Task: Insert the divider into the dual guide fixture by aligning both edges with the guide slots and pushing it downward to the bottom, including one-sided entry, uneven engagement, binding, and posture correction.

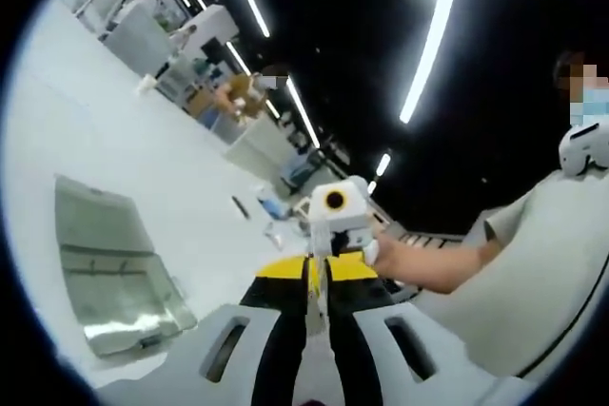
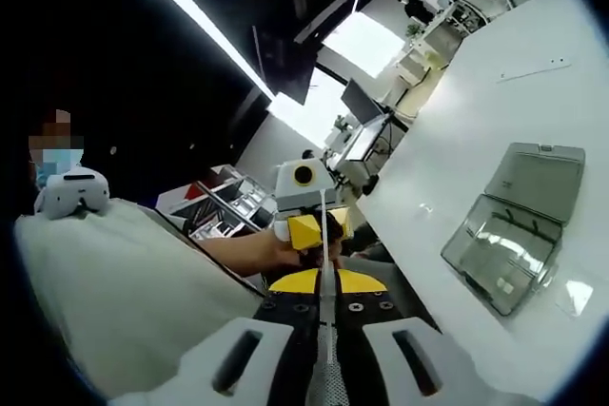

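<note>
The divider (image 1: 320, 303) is a thin pale sheet seen edge-on, held in the air between both grippers. My left gripper (image 1: 321, 278) is shut on one end of it, its yellow-tipped jaws pressed to the sheet. My right gripper (image 1: 335, 221) faces it from the far end. In the right gripper view, my right gripper (image 2: 325, 282) is shut on the divider (image 2: 328, 244), with my left gripper (image 2: 306, 199) opposite. The clear dual guide fixture (image 1: 114, 273) lies open on the white table (image 1: 86, 121), apart from both grippers; in the right gripper view the fixture (image 2: 514, 235) is at the right.
A person in a pale shirt (image 2: 124, 282) stands close behind the grippers, one bare forearm (image 1: 433, 263) reaching in. Workbenches with equipment (image 1: 143, 26) line the far side of the table. Monitors and shelves (image 2: 366, 135) stand beyond the table's end.
</note>
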A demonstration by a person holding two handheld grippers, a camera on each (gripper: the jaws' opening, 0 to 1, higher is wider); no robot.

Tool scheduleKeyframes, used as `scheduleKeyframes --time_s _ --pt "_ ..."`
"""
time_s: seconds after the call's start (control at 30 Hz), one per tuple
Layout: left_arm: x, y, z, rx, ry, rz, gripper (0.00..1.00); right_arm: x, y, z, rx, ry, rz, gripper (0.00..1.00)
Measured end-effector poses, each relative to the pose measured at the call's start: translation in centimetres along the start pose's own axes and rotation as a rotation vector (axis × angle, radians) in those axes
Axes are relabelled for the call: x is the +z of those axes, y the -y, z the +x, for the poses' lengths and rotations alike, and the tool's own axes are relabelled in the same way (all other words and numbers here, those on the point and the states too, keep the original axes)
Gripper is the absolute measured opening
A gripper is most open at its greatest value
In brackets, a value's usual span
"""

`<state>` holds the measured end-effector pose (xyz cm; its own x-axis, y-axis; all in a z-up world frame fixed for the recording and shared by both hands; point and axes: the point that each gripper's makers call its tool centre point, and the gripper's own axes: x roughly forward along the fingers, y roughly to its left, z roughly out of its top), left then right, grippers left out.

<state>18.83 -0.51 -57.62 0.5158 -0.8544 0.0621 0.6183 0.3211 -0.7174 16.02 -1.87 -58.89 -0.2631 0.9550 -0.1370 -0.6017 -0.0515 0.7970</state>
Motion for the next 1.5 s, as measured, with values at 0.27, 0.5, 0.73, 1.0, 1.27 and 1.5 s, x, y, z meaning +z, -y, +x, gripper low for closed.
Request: scheduleKeyframes --time_s 0.27,0.5,0.73,1.0,1.27,1.5 --pt "0.0 -1.3 -0.2 0.080 0.001 0.050 0.15 0.1 0.9 -0.1 -0.053 0.004 0.016 0.00" --pt "-0.4 -2.0 -0.9 0.143 -0.020 0.131 0.18 0.2 1.9 -0.4 -0.107 0.005 0.043 0.00" --pt "-1.4 -2.8 -1.3 0.222 -0.076 0.238 0.26 0.0 2.8 -0.6 -0.162 -0.015 0.058 0.00" --pt "-2.4 -3.4 -1.9 0.282 -0.131 0.324 0.39 -0.4 4.1 -0.8 -0.255 -0.042 0.085 0.00" --pt "-3.6 -4.2 -3.3 0.350 -0.190 0.404 0.46 -0.2 5.0 -1.3 -0.338 -0.040 0.129 0.00" --pt "-4.5 -4.2 -4.2 0.386 -0.246 0.482 0.55 -0.1 5.6 -1.5 -0.404 -0.045 0.153 0.00"
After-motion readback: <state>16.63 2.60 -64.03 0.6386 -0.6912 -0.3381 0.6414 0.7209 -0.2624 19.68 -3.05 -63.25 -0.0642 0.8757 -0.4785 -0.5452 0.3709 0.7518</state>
